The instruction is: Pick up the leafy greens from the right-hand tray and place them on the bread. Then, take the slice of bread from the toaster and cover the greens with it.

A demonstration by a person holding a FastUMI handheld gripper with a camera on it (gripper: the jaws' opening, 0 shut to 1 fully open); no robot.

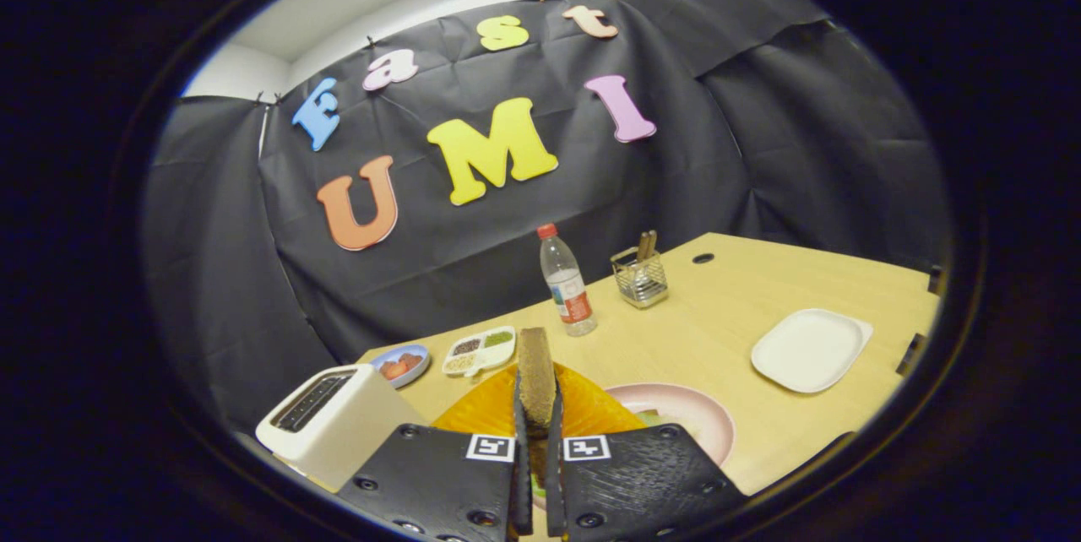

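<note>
While the two fingers are drawn in close together, a slice of bread [536, 377] is held upright on its edge between them, pressed from both sides, so the gripper [537, 474] is closed on it. The slice stands up from between the fingers and is seen edge-on, brown along its crust. On the flat top of each finger block a small square black-and-white marker is fixed; no words can be read on them.

Just ahead of the fingers, beneath the raised slice, an orange plate [583, 411] is seen, and a scrap of green shows low down in the narrow gap between the fingers; whether it is the leafy greens cannot be told. Just beside the orange plate, to the right, lies a pink plate [688, 411] with something pale green at its near rim.

To the left of the fingers stands the white toaster [334, 420], its slot turned upward. Beyond it a small blue dish [401, 363] with reddish pieces and a white divided tray [480, 349] with dark and green fillings are set side by side. Farther back a clear bottle [567, 282] with a red cap and a red-and-white label is placed; its print is too small to be read. Near it stands a wire holder [640, 279] with wooden handles. Well apart, to the right, a white square plate [809, 349] lies on the wooden table [735, 289].
</note>
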